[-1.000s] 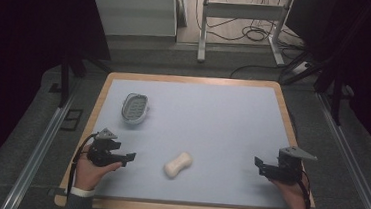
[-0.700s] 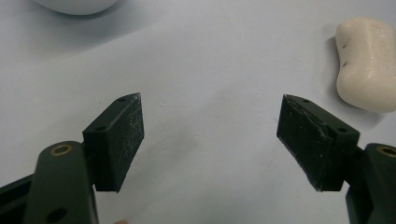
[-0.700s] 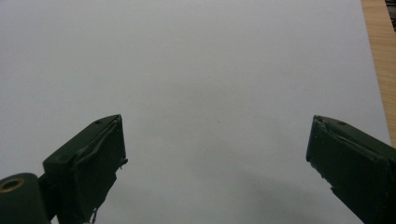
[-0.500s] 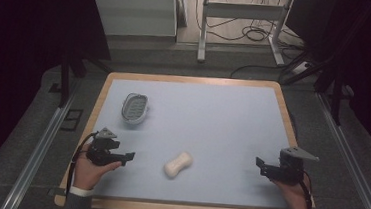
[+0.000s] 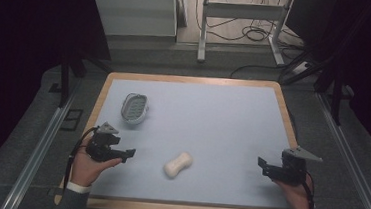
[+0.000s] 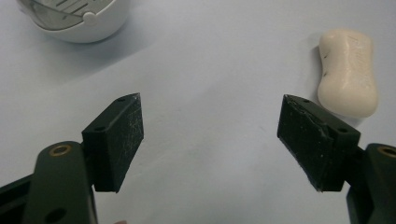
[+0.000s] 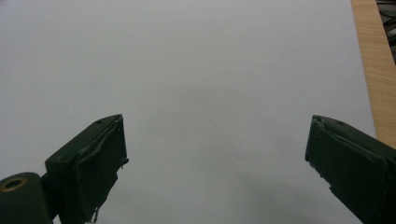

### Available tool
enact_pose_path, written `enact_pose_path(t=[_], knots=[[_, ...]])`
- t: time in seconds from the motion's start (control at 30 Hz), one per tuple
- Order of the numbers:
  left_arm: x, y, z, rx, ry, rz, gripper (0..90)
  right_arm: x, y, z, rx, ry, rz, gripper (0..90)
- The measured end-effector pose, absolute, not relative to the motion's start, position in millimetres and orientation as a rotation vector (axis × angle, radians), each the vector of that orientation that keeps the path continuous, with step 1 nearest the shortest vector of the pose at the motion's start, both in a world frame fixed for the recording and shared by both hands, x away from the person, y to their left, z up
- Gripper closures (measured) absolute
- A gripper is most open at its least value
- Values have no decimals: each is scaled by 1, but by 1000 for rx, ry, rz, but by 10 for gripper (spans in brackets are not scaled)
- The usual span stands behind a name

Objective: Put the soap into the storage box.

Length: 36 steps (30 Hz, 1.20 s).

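The soap [image 5: 178, 164] lies flat on the table [image 5: 222, 117], near the front edge and slightly left of centre, with its long axis running from near-left to far-right. Nothing touches it. In the left gripper view the soap [image 6: 348, 72] sits just beyond the right-hand jaw tip, clear of both jaws.

The left gripper [image 5: 128, 153] rests low over the table to the left of the soap, near it but apart, with its jaws pointing right toward the soap. Its jaws are spread wide and hold nothing; bare table shows between them in the left gripper view [image 6: 210, 126].

The dish [image 5: 135, 107] stands farther back on the left side, well apart from the soap and beyond the left gripper. It shows at the top left of the left gripper view [image 6: 77, 21].

The right gripper [image 5: 260, 163] sits near the front right corner, well apart from the soap, with its jaws pointing left. Its jaws are also spread wide and empty [image 7: 215, 149].
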<state>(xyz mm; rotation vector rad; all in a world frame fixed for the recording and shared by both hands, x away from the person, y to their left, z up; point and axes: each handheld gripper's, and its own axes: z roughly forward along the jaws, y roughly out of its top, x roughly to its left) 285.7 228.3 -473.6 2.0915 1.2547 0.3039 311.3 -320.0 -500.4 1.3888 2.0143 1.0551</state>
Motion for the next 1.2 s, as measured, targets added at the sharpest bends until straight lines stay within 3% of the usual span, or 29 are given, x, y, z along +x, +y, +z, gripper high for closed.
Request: enact_pose_path(t=[0.5, 1.2], knots=[[294, 204, -454, 2166, 1175, 307, 222, 309, -321, -497, 1376, 2001, 1057, 57], [304, 153, -459, 2269, 1057, 243, 206, 307, -320, -494, 1372, 2004, 1052, 58]])
